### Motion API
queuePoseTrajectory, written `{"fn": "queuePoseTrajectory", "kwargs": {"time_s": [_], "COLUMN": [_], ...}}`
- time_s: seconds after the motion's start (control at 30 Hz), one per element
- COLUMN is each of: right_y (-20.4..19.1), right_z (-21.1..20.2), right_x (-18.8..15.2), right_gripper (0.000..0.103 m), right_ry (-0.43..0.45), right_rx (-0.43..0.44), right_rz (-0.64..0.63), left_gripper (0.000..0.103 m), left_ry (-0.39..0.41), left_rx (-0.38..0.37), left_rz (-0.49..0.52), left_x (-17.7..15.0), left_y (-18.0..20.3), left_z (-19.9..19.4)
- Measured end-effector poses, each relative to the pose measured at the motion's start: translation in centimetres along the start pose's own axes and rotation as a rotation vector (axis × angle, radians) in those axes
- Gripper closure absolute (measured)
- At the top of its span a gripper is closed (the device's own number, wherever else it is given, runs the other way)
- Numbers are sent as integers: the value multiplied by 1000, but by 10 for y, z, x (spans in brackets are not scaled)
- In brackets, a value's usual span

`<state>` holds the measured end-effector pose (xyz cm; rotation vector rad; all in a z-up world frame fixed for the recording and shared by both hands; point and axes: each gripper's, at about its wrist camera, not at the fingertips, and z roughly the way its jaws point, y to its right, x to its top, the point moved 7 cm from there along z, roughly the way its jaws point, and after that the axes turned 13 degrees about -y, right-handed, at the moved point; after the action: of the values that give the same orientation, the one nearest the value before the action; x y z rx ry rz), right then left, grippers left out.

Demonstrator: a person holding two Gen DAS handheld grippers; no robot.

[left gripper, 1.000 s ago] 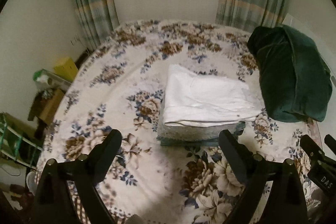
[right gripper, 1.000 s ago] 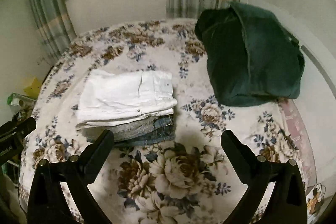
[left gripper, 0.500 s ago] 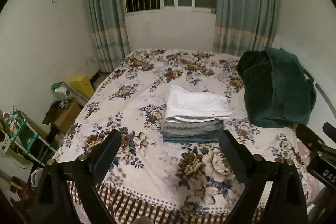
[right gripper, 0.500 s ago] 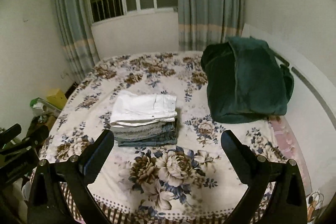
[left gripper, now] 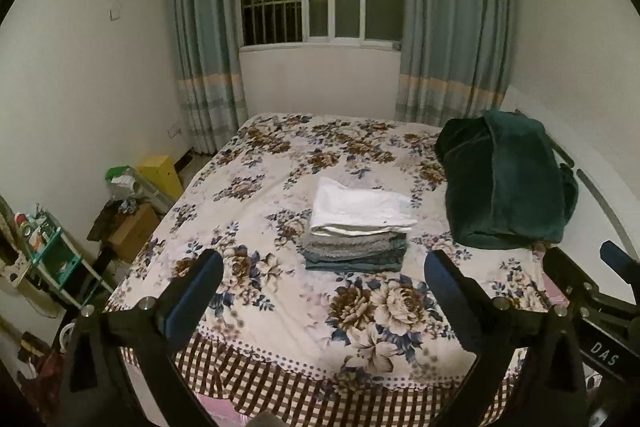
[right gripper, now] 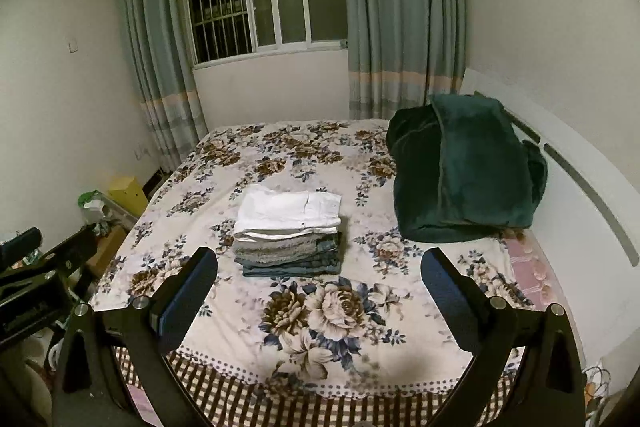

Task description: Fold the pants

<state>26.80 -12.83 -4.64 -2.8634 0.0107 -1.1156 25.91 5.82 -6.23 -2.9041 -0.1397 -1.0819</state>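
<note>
A stack of folded pants (left gripper: 358, 227) lies in the middle of the floral bed (left gripper: 280, 307), white pants on top, grey and blue denim ones beneath. It also shows in the right wrist view (right gripper: 290, 231). My left gripper (left gripper: 322, 285) is open and empty, held back from the foot of the bed, well short of the stack. My right gripper (right gripper: 318, 281) is open and empty too, at the same distance. The right gripper's body (left gripper: 592, 307) shows at the right edge of the left wrist view.
A dark green folded blanket (right gripper: 464, 167) lies at the bed's right side by the white headboard (right gripper: 592, 195). Boxes (left gripper: 132, 231), a yellow bin (left gripper: 162, 173) and a small shelf (left gripper: 52, 259) stand on the floor left of the bed. A curtained window is behind.
Both grippers have pulled back and up from the stack, past the foot of the bed. The stack now looks smaller and farther. Both stayed open.
</note>
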Motion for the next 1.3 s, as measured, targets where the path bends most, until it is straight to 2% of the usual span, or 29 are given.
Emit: {"fn": "queuePoseTrajectory", "kwargs": {"time_s": [0.3, 1.3], "right_y": [0, 7], "right_z": [-23, -29], "right_x": [6, 5], "right_gripper": [0, 0], "right_ry": [18, -1], "right_rx": [-12, 17], "right_rz": [7, 8], "left_gripper": [0, 0], "left_ry": [9, 9], "left_rx": [0, 9], "left_rz": [31, 9], "left_x": [-7, -15], "left_y": [0, -6], "left_z": [-14, -27]}}
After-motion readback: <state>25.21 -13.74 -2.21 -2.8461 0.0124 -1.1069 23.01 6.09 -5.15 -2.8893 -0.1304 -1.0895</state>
